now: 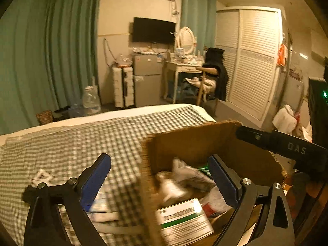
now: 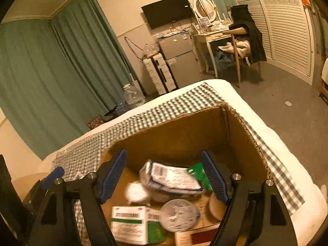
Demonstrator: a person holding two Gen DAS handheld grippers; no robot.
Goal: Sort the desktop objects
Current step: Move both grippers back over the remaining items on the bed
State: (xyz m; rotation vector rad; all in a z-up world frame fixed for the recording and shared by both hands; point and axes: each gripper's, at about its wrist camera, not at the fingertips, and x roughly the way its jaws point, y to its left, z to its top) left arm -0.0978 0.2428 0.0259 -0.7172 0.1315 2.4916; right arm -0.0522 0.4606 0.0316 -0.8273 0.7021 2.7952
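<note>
I am looking down into a cardboard box (image 2: 184, 135) that sits on a bed (image 2: 287, 143) spread with a grey-and-white checked cloth (image 2: 164, 108); the box walls are raw brown corrugated board with rough, torn top edges. My right gripper (image 2: 164, 176) hangs over the open box, its black fingers lined with ribbed blue pads (image 2: 113, 174), spread wide with nothing pressed between them. Below them the box holds a soft, crinkled plastic packet (image 2: 174, 179) with a printed label, a small round white bottle (image 2: 136, 193) beside it, a flat white carton with a green band (image 2: 133, 223), a round disc wrapped in clear film (image 2: 179, 214), a tan round lid-like piece (image 2: 215, 207) against the right wall and a glimpse of something green (image 2: 196, 172) behind the packet. My left gripper (image 1: 162, 182) straddles the near left wall of the box (image 1: 147, 194), one finger over the checked cloth and the other over the inside; its fingers also stand apart and hold nothing. Through it I see the same green-banded carton (image 1: 182, 219), blurred, with the crumpled packet (image 1: 190, 174) behind it. Outside the box, on the cloth under the left finger, lie some flat white packs (image 1: 102, 205), too blurred to read, and a small white square tag (image 1: 42, 177). The right gripper's black body (image 1: 287, 147) crosses the far right of that view.
</note>
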